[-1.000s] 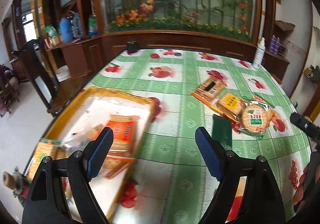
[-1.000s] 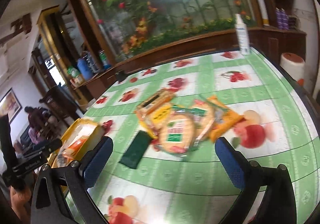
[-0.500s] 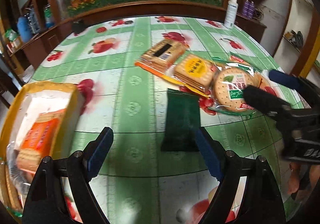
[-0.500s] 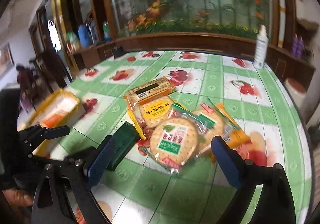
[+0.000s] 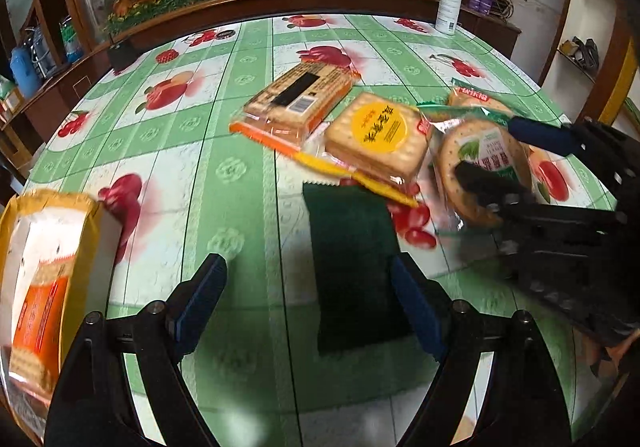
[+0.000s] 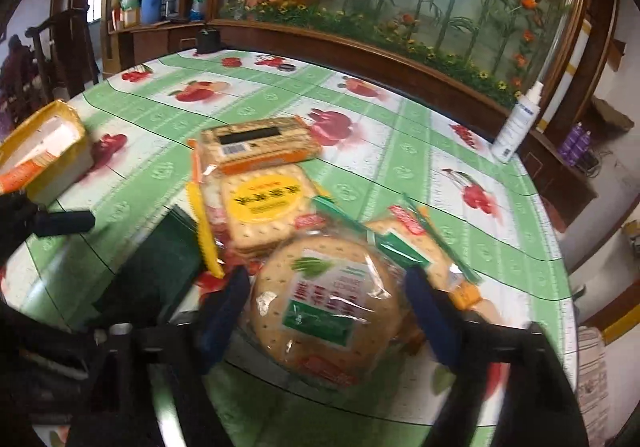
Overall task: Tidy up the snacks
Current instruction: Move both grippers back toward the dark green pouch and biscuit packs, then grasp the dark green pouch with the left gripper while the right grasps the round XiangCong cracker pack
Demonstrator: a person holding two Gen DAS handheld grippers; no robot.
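Several cracker packs lie on the green fruit-print tablecloth: an orange rectangular pack (image 5: 298, 101), a square pack with a yellow label (image 5: 378, 137), a round cracker pack (image 6: 326, 303) and a dark green packet (image 5: 354, 267). My left gripper (image 5: 310, 301) is open, low over the table, with the dark green packet near its right finger. My right gripper (image 6: 326, 307) is open, its jaws on either side of the round cracker pack (image 5: 486, 163). A yellow box (image 5: 52, 267) at the left holds an orange pack.
A white spray bottle (image 6: 516, 123) stands at the table's far right edge. A small black object (image 5: 122, 53) sits at the far edge. A wooden cabinet with a flower display runs behind the table. The yellow box also shows in the right wrist view (image 6: 44, 151).
My left gripper swung from over the yellow box to the right and came down by the dark green packet. My right gripper moved in and now straddles the round cracker pack.
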